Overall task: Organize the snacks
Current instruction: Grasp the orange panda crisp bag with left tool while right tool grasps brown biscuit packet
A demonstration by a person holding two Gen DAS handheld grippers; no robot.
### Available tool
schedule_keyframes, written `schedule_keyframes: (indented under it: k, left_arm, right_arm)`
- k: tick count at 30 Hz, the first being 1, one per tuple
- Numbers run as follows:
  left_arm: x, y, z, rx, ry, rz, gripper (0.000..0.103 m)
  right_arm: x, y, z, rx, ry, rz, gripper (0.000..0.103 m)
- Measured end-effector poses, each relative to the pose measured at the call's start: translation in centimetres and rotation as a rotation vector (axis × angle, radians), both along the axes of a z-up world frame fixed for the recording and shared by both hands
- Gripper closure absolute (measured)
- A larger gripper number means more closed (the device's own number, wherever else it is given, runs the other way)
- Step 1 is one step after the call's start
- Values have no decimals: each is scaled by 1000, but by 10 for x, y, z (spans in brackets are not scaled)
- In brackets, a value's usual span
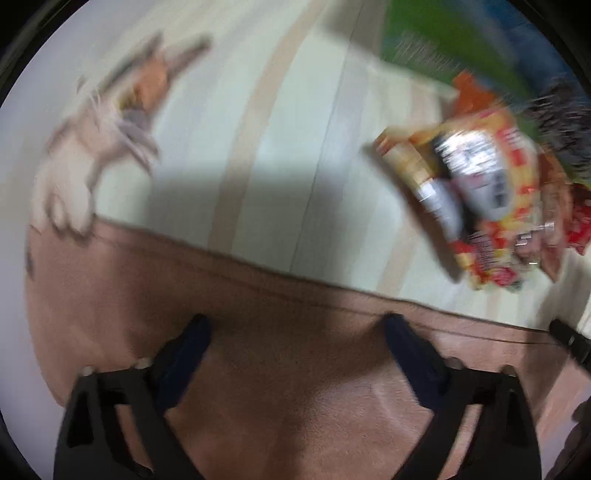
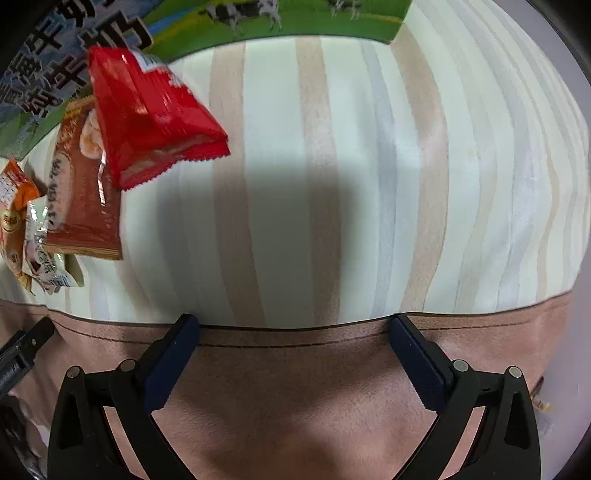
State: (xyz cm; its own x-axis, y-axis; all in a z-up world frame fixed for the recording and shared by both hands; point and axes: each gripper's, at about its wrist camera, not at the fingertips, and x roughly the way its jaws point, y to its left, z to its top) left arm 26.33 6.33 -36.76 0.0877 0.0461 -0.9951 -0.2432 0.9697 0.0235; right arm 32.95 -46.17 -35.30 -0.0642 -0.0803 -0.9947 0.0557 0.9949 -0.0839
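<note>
Both tongs gape empty: right tongs, left tongs blurred. Snack packets heaped beside the milk carton. Probably between picks; next, reach left.

A striped cloth in cream, beige and pale grey covers the surface, edged nearest the cameras by a pinkish-brown suede-like border with dark stitching; a broad soft shadow lies across the stripes

Striped cloth w/ brown hem carries red packet, brown packet, green carton.
</note>
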Motion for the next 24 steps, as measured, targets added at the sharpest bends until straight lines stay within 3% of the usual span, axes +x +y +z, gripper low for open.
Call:
schedule_keyframes:
  k: [5,7,10,11,12,17,19,21,24]
  left_arm:
    - [18,-27,56,35,-138,-154,14]
    - [35,-44,67,45,-158,-245,14]
    - [58,-62,66,70,-159,-338,14]
    - [69,-67,64,88,-153,-364,14]
    - [77,-72,56,102,-134,-390,14]
    - [108,-86,41,48,-90,-478,14]
    - [112,-88,39,42,-83,-482,16]
    - [114,-87,38,19,-76,-476,22]
    - [118,-76,38,-19,-79,-460,23]
  right_arm:
    - [7,13,55,227,-175,-31,4]
    - [18,21,61,372,-187,-61,4]
    - [34,28,52,447,-166,-113,14]
    - [40,30,47,451,-162,-124,23]
    - [48,29,41,437,-158,-134,25]
    - [71,32,22,385,-147,-157,25]
    - [74,34,20,353,-145,-142,25]
    - [78,43,21,297,-141,-124,35]
    - [75,46,25,274,-126,-124,40]
